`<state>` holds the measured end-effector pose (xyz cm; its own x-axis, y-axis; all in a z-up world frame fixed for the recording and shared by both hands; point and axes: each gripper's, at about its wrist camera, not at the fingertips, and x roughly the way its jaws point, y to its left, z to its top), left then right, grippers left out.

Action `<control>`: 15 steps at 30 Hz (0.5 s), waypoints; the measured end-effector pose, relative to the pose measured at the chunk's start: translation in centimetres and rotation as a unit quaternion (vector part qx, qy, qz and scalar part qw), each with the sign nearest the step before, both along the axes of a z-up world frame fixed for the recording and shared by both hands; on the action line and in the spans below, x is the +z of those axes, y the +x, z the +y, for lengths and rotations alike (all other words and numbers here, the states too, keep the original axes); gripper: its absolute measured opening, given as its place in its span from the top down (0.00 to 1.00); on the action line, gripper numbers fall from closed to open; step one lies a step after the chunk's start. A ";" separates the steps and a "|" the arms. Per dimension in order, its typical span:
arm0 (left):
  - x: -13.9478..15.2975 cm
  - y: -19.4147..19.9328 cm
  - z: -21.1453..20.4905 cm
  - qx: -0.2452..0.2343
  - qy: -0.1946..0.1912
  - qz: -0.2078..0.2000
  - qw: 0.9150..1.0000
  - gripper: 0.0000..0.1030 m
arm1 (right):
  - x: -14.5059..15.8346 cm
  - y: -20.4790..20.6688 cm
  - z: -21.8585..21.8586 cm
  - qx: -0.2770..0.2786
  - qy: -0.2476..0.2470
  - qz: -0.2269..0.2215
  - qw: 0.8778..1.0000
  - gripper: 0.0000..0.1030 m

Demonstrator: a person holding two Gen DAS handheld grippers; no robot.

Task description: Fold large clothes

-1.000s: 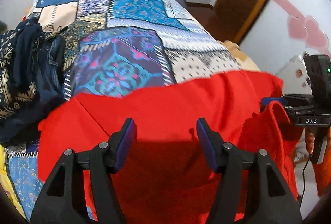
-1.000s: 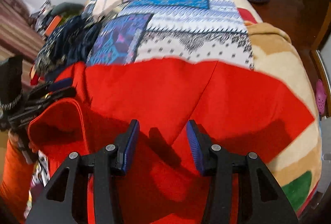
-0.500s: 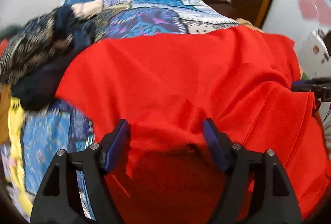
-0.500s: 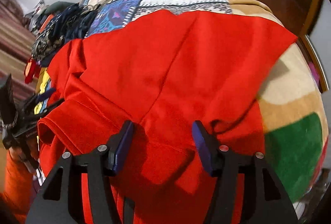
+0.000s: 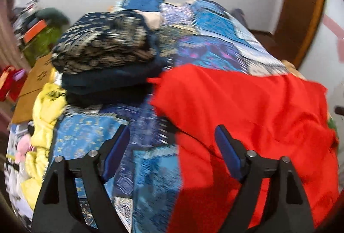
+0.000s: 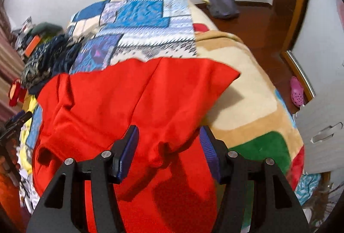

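Two tools, left tool (image 5: 172, 147) and right tool (image 6: 168, 150), both spread wide, gripping nothing; one red garment (image 6: 133, 99) on patchwork bedspread (image 6: 139, 18).

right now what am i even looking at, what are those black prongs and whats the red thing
The black prongs are two hand-held claws, each carrying a camera that looks out along its fingers. One picture comes from the left claw, the other from the right claw. Both are open and hold nothing. They point at a bed with a blue patchwork bedspread. A large red garment lies spread on it, waiting to be folded. Left of it sits a stack of dark folded clothes. A tan blanket covers the bed's right side.
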<state>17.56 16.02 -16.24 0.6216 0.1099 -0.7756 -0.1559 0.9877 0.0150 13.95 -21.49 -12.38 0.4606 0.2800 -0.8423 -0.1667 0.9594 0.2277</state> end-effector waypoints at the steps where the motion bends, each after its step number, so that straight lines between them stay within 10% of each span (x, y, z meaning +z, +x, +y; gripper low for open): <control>1: -0.2 0.4 0.5 0.007 -0.009 0.002 1.000 0.20 | -0.1 0.2 -0.2 -0.005 0.001 0.000 1.000 0.47; 15: -6.4 7.3 2.8 0.020 -0.236 0.066 0.969 0.20 | -5.8 6.1 -1.7 -0.052 0.065 0.073 0.994 0.47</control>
